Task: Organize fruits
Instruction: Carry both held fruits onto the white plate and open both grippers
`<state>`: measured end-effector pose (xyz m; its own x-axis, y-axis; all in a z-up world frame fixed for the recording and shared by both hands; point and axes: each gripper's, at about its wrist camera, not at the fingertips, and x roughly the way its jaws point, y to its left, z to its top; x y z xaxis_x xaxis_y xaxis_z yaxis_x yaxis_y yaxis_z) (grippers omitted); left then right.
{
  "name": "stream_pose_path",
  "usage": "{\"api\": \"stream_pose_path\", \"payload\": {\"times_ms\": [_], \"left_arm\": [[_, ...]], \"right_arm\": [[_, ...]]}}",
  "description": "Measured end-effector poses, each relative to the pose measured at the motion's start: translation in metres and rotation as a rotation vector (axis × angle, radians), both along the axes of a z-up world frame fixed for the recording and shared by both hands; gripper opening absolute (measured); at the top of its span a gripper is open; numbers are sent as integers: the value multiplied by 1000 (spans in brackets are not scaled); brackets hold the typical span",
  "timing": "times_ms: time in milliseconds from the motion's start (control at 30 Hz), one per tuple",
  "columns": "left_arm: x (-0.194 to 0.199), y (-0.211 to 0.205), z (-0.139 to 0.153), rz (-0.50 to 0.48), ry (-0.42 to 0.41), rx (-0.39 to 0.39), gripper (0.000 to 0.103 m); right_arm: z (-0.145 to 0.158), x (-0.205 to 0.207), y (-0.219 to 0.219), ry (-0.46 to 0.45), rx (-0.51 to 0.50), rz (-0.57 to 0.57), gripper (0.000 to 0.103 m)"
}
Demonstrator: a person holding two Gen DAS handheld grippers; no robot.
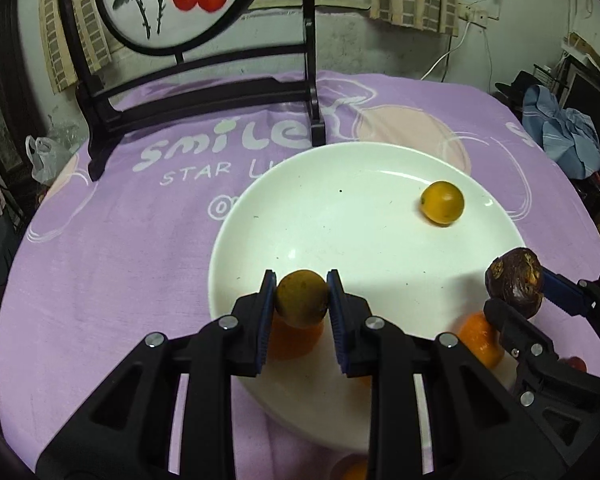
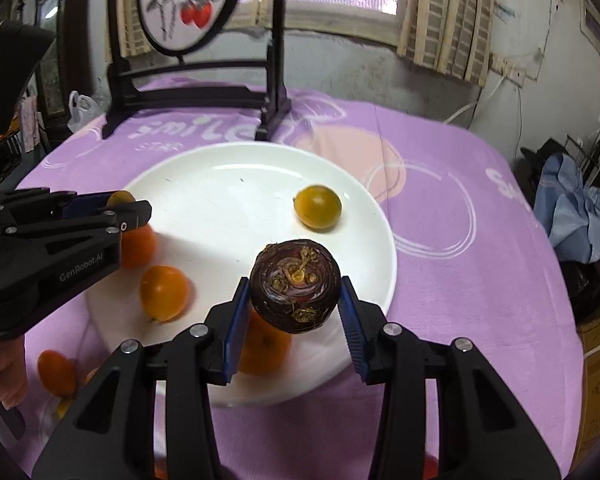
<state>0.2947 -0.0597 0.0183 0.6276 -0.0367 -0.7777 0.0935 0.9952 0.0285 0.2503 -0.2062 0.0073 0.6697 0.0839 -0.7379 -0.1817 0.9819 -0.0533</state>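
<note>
My left gripper (image 1: 301, 300) is shut on a small yellow-orange fruit (image 1: 301, 298) and holds it over the near part of a white plate (image 1: 320, 216). My right gripper (image 2: 294, 292) is shut on a dark brown round fruit (image 2: 295, 285) above the plate's (image 2: 228, 184) near right rim. One yellow-orange fruit (image 1: 442, 203) lies alone at the plate's far right; it also shows in the right wrist view (image 2: 318, 206). Other orange fruits (image 2: 165, 292) lie in the plate's near part, one (image 2: 264, 346) under the dark fruit. The right gripper with the dark fruit (image 1: 516, 282) shows at right in the left wrist view.
The plate sits on a purple printed cloth (image 1: 112, 240). A dark wooden stand (image 1: 204, 92) with a round painted screen stands at the back. Small orange fruits (image 2: 56, 372) lie on the cloth left of the plate. A plastic bag (image 1: 46, 156) and blue cloth (image 1: 568, 136) lie beyond the table's edges.
</note>
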Motion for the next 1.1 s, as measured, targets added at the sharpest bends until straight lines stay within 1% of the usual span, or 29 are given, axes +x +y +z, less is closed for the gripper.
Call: {"api": "stream_pose_path", "payload": {"times_ms": [33,67,100,133,167,200,300,400,533,833,900,1000,1100], "left_arm": [[1,-1,-2,5,-11,-4,28],[2,-2,-4,2,-21,2,35],[2,-4,-5,-1,-26,8,50],[2,-5,-5,1,-34,14,60],[0,-5,-4,11,-52,19,73],[-2,-6,-3,15,-66,21,73],[-5,-5,1,9,-62,15,73],[-12,-2,6,13,-59,4,73],[-27,2,12,11,-61,-9,77],[-84,22,18,10,-76,-16,81],[-100,28,17,15,-85,-7,86],[-126,40,14,20,-101,1,89],[-145,50,12,26,-106,8,90]], "right_arm": [[0,1,-1,-7,6,-6,44],[-2,2,-2,-4,-2,-16,45],[-3,4,-2,0,-12,-25,47],[-3,4,-2,-1,-15,-29,49],[-2,4,-2,-5,-22,-33,55],[-1,2,-1,-15,-31,-34,60],[2,-4,1,-31,-50,-26,61],[8,-12,2,-38,-48,-16,61],[13,-25,5,-51,-62,-8,63],[13,-73,12,-74,-127,13,63],[13,-88,12,-79,-139,17,63],[11,-112,9,-75,-139,31,64],[8,-134,6,-61,-123,55,64]]}}
